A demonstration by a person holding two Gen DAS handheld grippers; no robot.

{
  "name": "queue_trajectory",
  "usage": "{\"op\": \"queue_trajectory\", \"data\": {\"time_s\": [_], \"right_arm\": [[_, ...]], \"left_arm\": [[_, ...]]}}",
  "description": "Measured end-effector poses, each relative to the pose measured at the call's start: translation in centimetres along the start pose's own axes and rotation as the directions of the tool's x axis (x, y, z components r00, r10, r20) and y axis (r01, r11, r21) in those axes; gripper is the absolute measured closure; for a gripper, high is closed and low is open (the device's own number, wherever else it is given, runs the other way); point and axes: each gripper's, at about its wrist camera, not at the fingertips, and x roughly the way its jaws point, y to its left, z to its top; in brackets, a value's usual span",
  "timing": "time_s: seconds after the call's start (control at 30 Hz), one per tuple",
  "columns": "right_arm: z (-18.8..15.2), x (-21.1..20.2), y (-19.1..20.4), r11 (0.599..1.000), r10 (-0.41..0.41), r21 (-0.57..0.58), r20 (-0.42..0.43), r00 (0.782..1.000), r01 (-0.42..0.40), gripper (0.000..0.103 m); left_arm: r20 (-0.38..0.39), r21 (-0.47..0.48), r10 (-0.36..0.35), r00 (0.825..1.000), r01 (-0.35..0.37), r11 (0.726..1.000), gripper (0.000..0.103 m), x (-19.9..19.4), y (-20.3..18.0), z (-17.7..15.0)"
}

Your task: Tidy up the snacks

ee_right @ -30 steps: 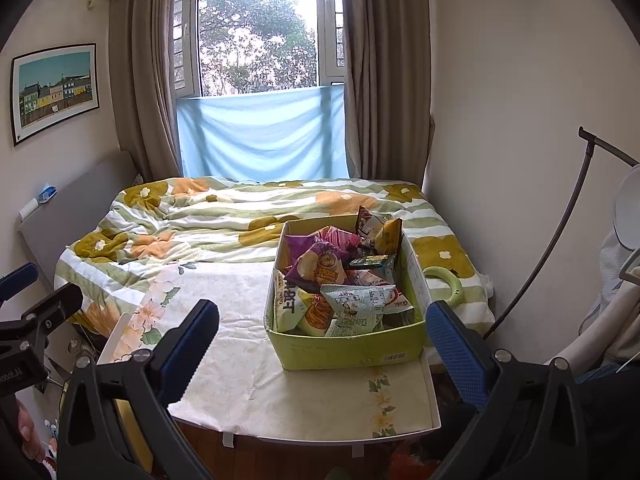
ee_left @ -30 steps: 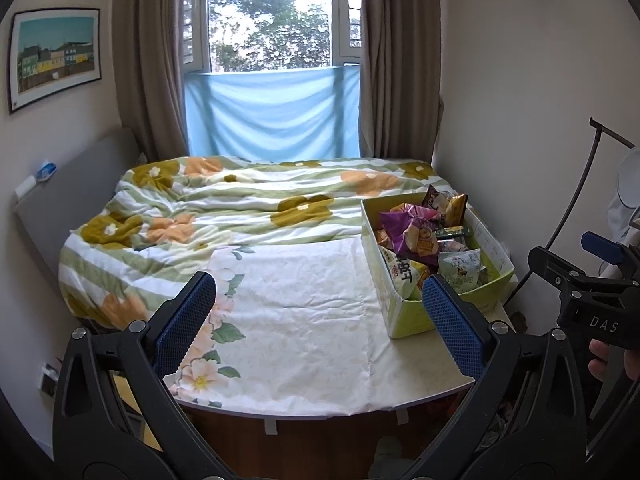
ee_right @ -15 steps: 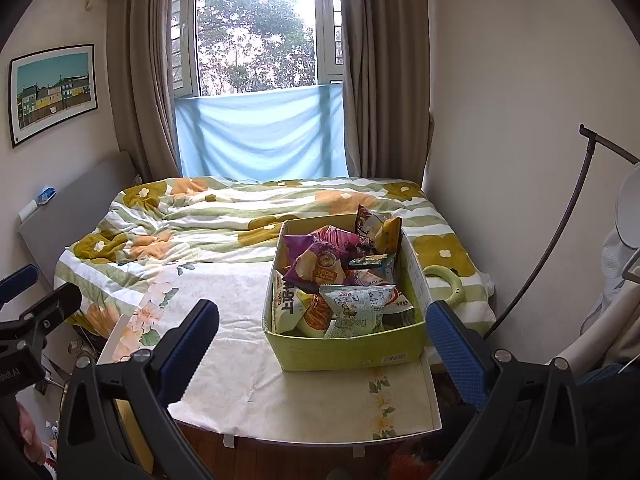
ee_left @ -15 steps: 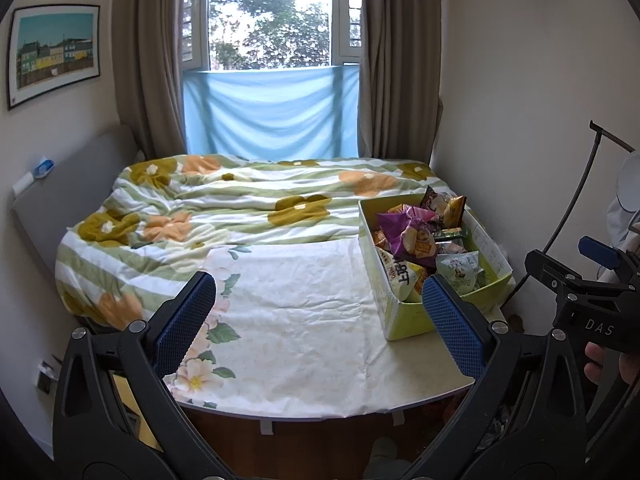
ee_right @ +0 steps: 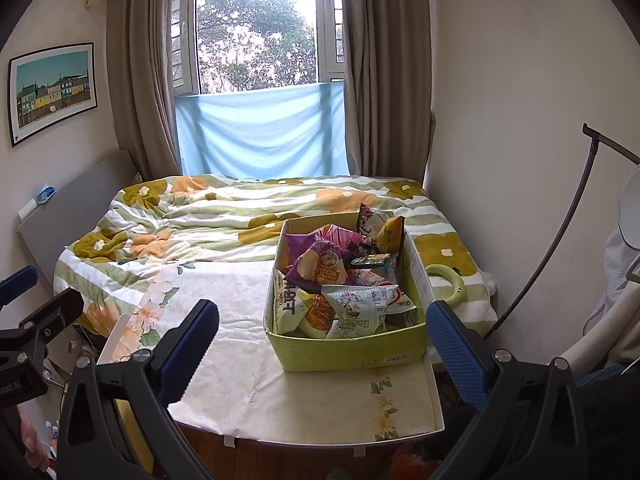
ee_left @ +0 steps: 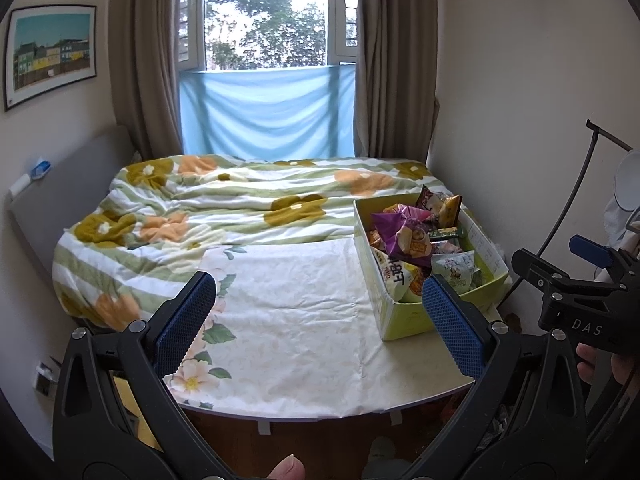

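Sitting heaped in the green box [ee_right: 348, 354] at 1 o'clock on the table [ee_right: 248, 368]: all visible snack bags [ee_right: 320, 270], none on the cloth. Left gripper [ee_left: 320, 312] and right gripper [ee_right: 322, 334] both hang back, jaws wide apart, empty. Fits either bags just gathered or a jumble awaiting sorting; can't tell which.

The lower snack packets [ee_right: 316, 312] lie hidden under others inside the green box [ee_right: 352, 354].
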Motion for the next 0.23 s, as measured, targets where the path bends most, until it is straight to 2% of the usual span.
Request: {"op": "queue_trajectory", "data": {"time_s": [0.13,0.23], "right_arm": [[-0.08,0.37,0.23,1.0,0.003,-0.001,-0.006,1.0,-0.003,0.0],[-0.16,0.84,0.42,1.0,0.006,0.0,-0.013,1.0,-0.006,0.0]], "left_arm": [[0.007,-0.007,0.029,1.0,-0.029,1.0,0.001,0.11,0.11,0.17],[0.004,-0.004,0.026,1.0,-0.026,1.0,0.001,0.59,0.02,0.26]]}}
